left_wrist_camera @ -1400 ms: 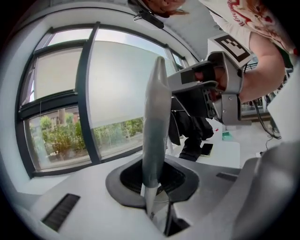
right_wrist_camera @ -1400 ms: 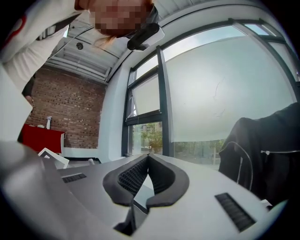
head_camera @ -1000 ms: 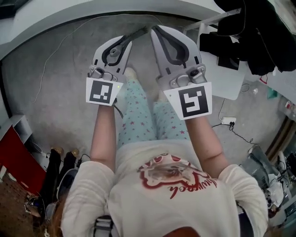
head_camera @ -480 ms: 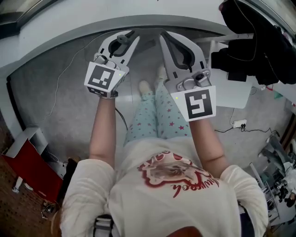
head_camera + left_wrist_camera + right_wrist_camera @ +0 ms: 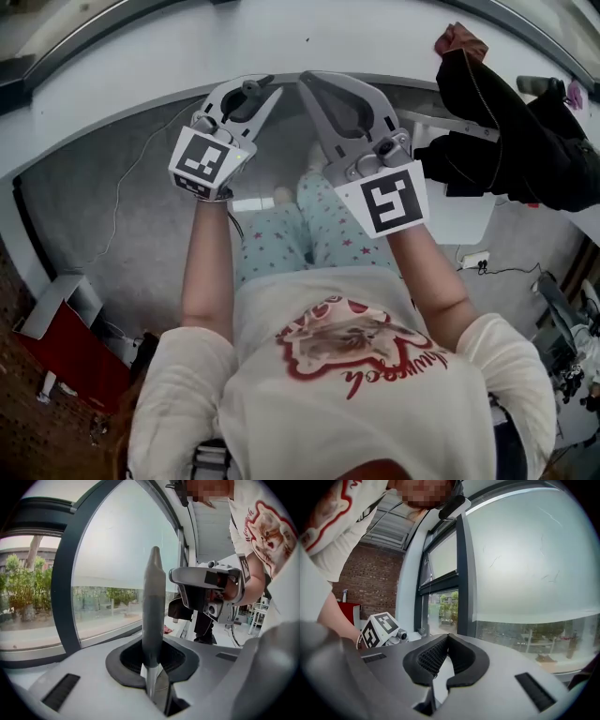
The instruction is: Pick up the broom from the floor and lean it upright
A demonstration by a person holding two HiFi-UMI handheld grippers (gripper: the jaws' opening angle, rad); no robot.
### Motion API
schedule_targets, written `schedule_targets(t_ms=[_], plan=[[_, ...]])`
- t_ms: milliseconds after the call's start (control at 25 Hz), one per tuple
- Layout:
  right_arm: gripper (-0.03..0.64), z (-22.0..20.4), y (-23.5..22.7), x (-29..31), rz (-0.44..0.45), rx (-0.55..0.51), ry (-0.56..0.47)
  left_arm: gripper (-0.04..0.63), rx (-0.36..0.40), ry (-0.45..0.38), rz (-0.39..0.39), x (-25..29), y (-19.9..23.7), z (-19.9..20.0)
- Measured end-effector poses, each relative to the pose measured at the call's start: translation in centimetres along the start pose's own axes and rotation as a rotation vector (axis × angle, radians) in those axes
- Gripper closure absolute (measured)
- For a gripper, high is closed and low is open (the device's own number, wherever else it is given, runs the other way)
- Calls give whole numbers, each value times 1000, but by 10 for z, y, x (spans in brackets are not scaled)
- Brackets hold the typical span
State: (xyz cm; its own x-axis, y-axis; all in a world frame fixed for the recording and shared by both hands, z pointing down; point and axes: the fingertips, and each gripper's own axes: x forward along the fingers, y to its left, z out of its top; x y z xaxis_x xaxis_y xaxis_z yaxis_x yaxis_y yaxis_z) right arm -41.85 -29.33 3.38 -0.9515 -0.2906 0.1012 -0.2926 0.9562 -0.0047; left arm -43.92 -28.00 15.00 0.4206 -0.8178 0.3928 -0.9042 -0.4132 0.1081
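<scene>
The broom's grey handle [image 5: 153, 602] stands upright between the jaws of my left gripper [image 5: 152, 660], which is shut on it. Its tapered tip rises in front of the window. From the head view only the handle's dark top end [image 5: 247, 86] shows, inside the left gripper [image 5: 257, 91]; the broom's head is hidden. My right gripper [image 5: 314, 82] is held level beside it to the right, its jaws shut with nothing between them [image 5: 447, 638]. Both point at the white wall under the window.
A large window with a dark frame [image 5: 63, 597] and a white wall [image 5: 281, 42] lie just ahead. Black clothes [image 5: 525, 141] hang at the right. A red box [image 5: 66, 347] sits lower left, and a thin white cable [image 5: 117, 187] and a power strip [image 5: 473, 258] lie on the grey floor.
The person has stepped toward the wall, carrying both grippers forward. The wall and hanging clothes are closer. The left gripper keeps its hold on the handle; the right stays shut.
</scene>
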Motion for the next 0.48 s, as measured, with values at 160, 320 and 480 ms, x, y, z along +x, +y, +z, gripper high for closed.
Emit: schedule_targets(t_ms=[160,320,480], plan=[[594,-9,-21,25,-14,17,25,525,17,13,-48,27,25,6],[594,-21,-32,47,-81,26,52,525,35,-10,-153,44,45,12],[594,-26,-44,59,-165,69,81,525,27,-15,-228,54,63,15]])
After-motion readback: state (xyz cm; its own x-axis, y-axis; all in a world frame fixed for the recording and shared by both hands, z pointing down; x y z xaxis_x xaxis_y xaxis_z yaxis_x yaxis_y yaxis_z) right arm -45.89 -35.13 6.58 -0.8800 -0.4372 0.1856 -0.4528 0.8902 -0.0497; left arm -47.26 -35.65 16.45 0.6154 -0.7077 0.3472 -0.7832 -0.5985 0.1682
